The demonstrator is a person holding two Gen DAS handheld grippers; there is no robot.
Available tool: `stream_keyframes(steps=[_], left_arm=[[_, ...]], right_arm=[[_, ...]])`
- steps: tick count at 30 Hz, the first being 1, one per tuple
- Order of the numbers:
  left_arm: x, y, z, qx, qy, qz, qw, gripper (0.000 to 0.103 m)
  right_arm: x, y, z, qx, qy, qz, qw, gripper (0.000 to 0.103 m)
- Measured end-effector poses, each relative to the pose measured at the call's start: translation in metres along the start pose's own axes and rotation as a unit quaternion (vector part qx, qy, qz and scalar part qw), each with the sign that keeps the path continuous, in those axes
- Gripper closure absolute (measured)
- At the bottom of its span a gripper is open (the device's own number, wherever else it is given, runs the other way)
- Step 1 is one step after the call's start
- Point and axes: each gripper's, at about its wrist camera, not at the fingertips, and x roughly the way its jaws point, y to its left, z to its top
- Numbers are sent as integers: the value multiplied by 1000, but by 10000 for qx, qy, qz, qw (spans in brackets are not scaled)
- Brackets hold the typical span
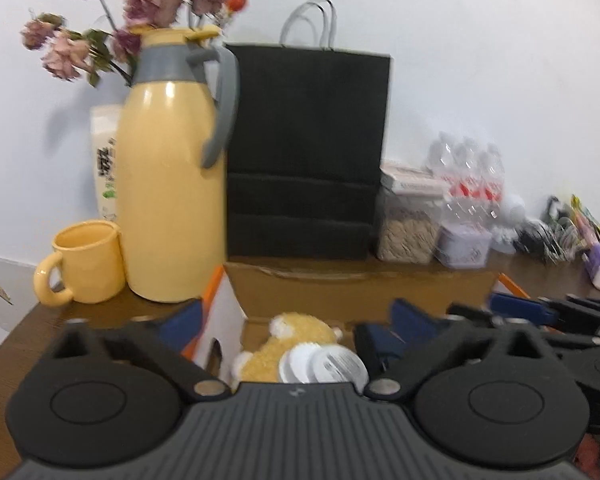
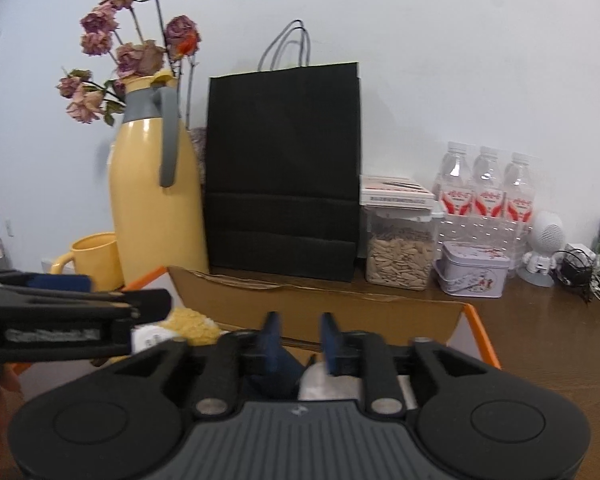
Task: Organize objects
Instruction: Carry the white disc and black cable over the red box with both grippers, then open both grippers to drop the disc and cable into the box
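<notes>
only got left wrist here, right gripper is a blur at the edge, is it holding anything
Observer: No. The right gripper has its blue pads apart, with nothing between them.
Operator: whats under it
Observer: A white item lies in the brown cardboard box beside a dark blue thing. I cannot tell what either is.
Operator: that white blob far right on the table
Observer: A small white round-headed robot figure, standing just right of the lilac metal tin.
</notes>
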Motion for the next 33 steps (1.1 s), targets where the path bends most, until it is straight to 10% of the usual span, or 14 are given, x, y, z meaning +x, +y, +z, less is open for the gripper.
stream_keyframes(steps=[5,33], left_arm=[[0,5,3,-111,-4,51,9999,0],[-73,5,-21,-204,-558,-53,9982,0]], right_arm=[[-2,-4,0,48,-67,-184,9998,0],[-80,-2,-28,-257,-427,-353,9981,0]])
